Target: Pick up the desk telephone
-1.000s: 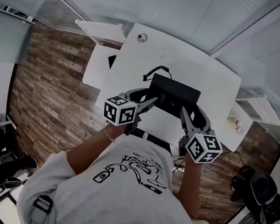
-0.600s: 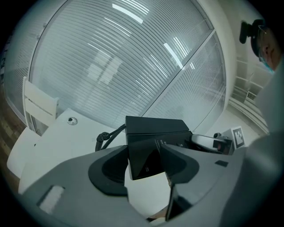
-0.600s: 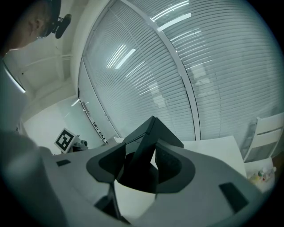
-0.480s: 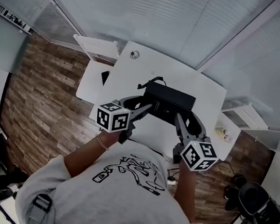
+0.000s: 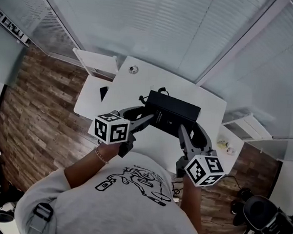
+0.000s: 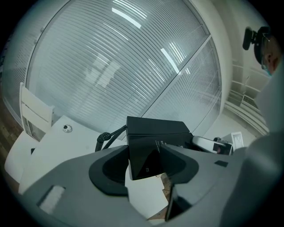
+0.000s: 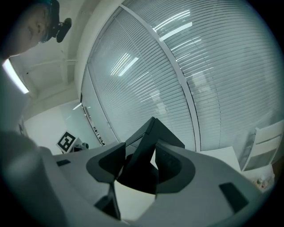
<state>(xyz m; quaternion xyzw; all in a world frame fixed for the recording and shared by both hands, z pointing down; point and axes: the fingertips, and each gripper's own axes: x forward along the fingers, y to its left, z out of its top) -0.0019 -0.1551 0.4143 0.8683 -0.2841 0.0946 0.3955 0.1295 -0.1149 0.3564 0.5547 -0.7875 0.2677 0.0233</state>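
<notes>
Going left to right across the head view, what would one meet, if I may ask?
In order: white chair → left gripper → desk telephone, between the left gripper's closing jaws → right gripper → white shelf unit.

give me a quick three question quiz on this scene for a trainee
1. True or false: only one gripper is on the desk telephone.
2. The desk is: A) white B) black C) wooden brown.
3. Fill in: in the head view, a black ____ trails from the telephone's far left corner.
Key: 1 false: the left gripper and the right gripper each hold one end; the left gripper's jaws are closing on the telephone between them. 2 A. 3 cord.
</notes>
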